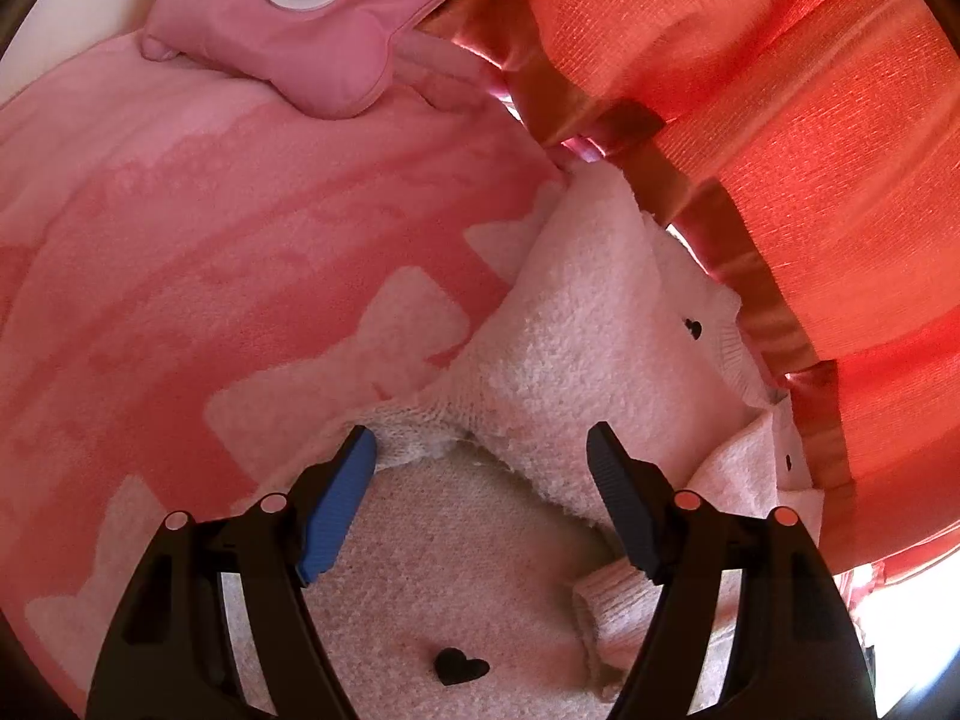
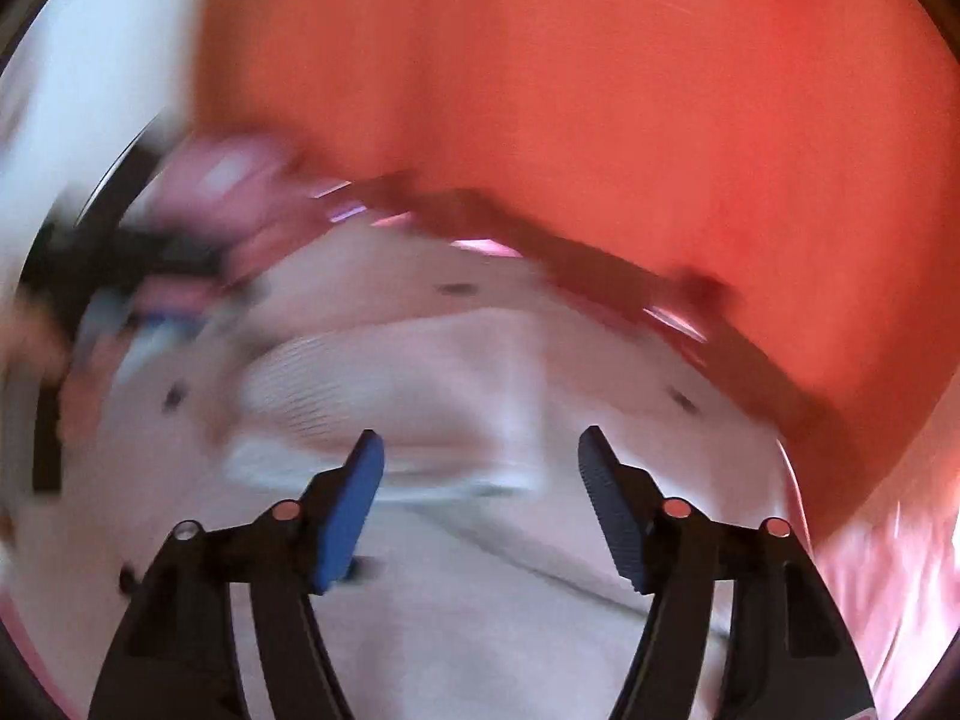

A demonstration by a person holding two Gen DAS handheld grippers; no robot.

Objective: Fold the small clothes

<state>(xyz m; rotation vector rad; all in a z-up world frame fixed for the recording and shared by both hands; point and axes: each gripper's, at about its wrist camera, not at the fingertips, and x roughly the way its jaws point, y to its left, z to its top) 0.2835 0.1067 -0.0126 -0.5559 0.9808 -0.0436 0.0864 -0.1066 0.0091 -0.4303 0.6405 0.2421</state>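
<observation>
An orange-red curtain (image 1: pixel 750 90) with a satin brown-gold hem band (image 1: pixel 738 252) fills the upper right. A pink blanket (image 1: pixel 210 240) with pale bow shapes covers the bed. Daylight shows beneath the hem.

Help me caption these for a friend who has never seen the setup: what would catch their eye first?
Probably the red-orange curtain filling the upper right of both views. Next, the fluffy pale pink sweater with small black hearts, lying under the open left gripper on a pink blanket patterned with pale bows. A pink bow-shaped pillow with a white button sits at the top left; the right view is heavily blurred.
</observation>
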